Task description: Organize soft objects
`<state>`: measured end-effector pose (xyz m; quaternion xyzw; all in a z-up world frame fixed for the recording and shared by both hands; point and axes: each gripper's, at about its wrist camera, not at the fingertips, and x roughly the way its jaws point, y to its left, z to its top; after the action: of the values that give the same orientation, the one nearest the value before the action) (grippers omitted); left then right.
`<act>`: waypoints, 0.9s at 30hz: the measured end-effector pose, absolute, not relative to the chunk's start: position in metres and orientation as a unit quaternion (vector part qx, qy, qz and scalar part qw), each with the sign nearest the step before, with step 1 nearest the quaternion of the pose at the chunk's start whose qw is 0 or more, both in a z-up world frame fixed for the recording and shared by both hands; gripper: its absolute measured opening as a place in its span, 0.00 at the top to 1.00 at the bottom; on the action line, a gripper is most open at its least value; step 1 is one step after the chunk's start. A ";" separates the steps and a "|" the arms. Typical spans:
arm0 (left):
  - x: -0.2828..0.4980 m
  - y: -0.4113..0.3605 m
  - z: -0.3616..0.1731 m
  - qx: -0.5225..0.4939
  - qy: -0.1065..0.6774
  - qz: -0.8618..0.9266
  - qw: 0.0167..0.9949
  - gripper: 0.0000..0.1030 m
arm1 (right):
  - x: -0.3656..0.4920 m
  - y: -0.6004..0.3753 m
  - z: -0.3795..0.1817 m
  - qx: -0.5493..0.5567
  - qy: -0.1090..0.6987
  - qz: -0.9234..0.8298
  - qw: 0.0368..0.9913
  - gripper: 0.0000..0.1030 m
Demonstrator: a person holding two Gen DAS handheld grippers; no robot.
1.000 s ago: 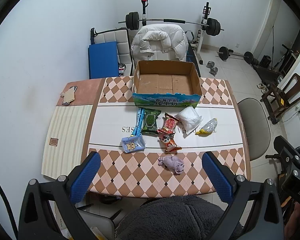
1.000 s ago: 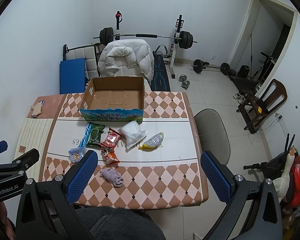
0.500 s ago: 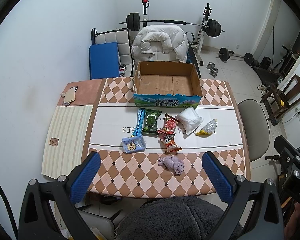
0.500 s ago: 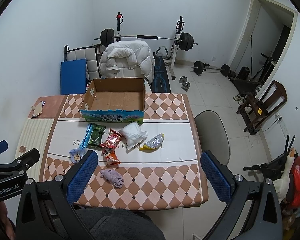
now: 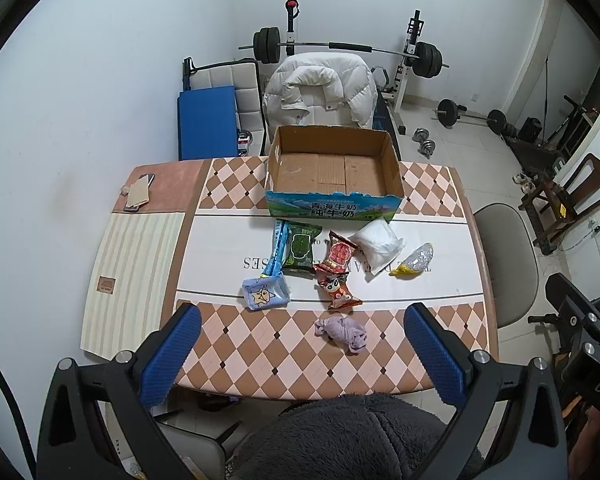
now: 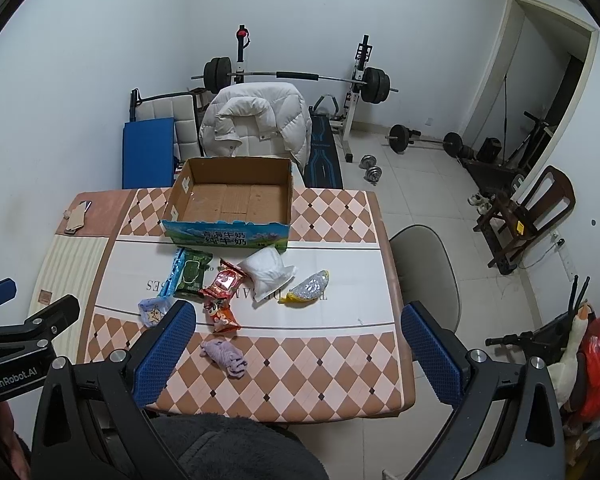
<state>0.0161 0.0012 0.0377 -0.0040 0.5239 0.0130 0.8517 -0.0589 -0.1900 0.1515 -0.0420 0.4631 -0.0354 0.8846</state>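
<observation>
An open cardboard box (image 5: 334, 168) (image 6: 232, 200) stands at the far middle of the table. In front of it lie several soft items: a green wipes pack (image 5: 300, 248), a blue tube (image 5: 278, 252), a red snack bag (image 5: 338, 256), an orange snack bag (image 5: 338, 292), a white bag (image 5: 378, 242), a silver-yellow packet (image 5: 416, 260), a blue star pouch (image 5: 266, 294) and a purple cloth (image 5: 342, 330) (image 6: 224, 356). My left gripper (image 5: 300, 356) and right gripper (image 6: 296, 356) are both open and empty, held high above the table's near edge.
A phone and card (image 5: 138, 192) lie at the table's far left corner. A beige striped mat (image 5: 132, 276) covers the left side. A grey chair (image 6: 424, 268) stands to the right. A white jacket on a chair (image 5: 320, 92) and weight equipment stand behind.
Both views have shifted very slightly; the objects on the table have not moved and both grippers stay open.
</observation>
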 end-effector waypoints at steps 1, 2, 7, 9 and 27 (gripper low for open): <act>0.016 0.001 0.038 -0.004 0.524 0.013 0.852 0.00 | -0.057 -0.191 0.153 -0.042 0.463 -0.035 0.885 0.00; 0.016 0.001 0.037 -0.004 0.524 0.013 0.852 0.00 | -0.058 -0.190 0.152 -0.041 0.463 -0.035 0.885 0.00; 0.033 0.006 0.037 -0.004 0.526 0.019 0.850 0.00 | -0.056 -0.191 0.150 -0.037 0.468 -0.033 0.882 0.00; 0.049 0.012 0.028 -0.005 0.532 0.026 0.846 0.00 | -0.046 -0.190 0.149 -0.036 0.474 -0.030 0.879 0.00; 0.263 0.028 -0.283 0.040 0.706 0.005 0.707 0.20 | 0.234 -0.179 -0.180 -0.085 0.638 0.033 0.764 0.00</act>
<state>0.2627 0.0284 -0.2834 0.0402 0.7059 0.0055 0.7071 0.2344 -0.1787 -0.1796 -0.0852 0.6383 0.0326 0.7644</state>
